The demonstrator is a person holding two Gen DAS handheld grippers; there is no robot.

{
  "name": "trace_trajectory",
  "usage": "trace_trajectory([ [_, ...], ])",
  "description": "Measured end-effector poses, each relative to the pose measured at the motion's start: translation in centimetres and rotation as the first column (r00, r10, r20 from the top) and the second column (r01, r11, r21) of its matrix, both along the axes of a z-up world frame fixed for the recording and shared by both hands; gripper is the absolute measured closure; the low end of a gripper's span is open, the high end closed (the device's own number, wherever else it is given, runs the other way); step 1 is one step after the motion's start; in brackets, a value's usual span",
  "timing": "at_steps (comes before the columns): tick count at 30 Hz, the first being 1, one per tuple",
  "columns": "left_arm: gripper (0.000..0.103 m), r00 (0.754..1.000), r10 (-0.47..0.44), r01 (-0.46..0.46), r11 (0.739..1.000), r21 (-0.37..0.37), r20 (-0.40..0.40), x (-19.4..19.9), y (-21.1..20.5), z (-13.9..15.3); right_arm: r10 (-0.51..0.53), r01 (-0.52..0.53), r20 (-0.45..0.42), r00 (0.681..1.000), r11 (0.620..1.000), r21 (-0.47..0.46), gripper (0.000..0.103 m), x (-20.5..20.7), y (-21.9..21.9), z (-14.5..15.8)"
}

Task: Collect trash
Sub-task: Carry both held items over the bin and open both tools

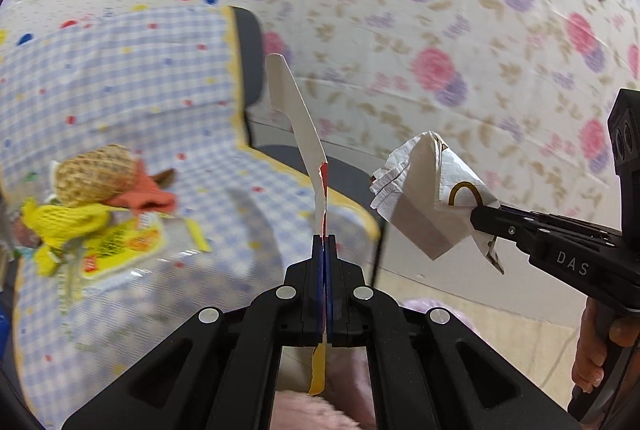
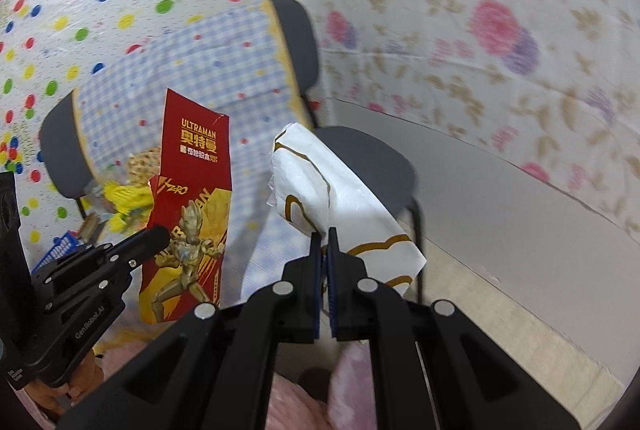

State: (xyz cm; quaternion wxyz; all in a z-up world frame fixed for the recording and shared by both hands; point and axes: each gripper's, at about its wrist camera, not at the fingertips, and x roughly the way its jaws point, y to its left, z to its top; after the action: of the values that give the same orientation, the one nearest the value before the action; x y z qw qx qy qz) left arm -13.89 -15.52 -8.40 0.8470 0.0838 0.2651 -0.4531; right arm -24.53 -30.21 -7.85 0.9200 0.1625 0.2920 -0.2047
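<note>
Clamped left gripper on torn red card and right gripper on crumpled white napkin, both aloft beside checked table holding remaining trash pile; thin edge-grips, likely slipping if swung.

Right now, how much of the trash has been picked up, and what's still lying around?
Nothing looks binned yet; no bin is in view. In hand: the left gripper is shut on a torn red card wrapper, and the right gripper is shut on a crumpled white paper napkin. Left: a pile on the checked tablecloth, with yellow netting, a tan foam net and a yellow packet.
</note>
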Motion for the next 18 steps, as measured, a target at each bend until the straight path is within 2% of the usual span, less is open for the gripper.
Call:
trace_trajectory([
  [10,0.102,0.985,-0.170,0.171,0.985,0.024,-0.037,-5.7,-4.1,-3.1,-0.162,0.164,-0.064,0.985,0.986,0.025,0.099,-7.7,-1.5,-2.6],
  [18,0.102,0.969,-0.239,0.243,0.968,0.065,-0.060,-7.9,-6.6,-5.1,-0.218,0.228,-0.132,0.967,0.971,0.074,0.099,-10.6,-2.6,-5.8],
])
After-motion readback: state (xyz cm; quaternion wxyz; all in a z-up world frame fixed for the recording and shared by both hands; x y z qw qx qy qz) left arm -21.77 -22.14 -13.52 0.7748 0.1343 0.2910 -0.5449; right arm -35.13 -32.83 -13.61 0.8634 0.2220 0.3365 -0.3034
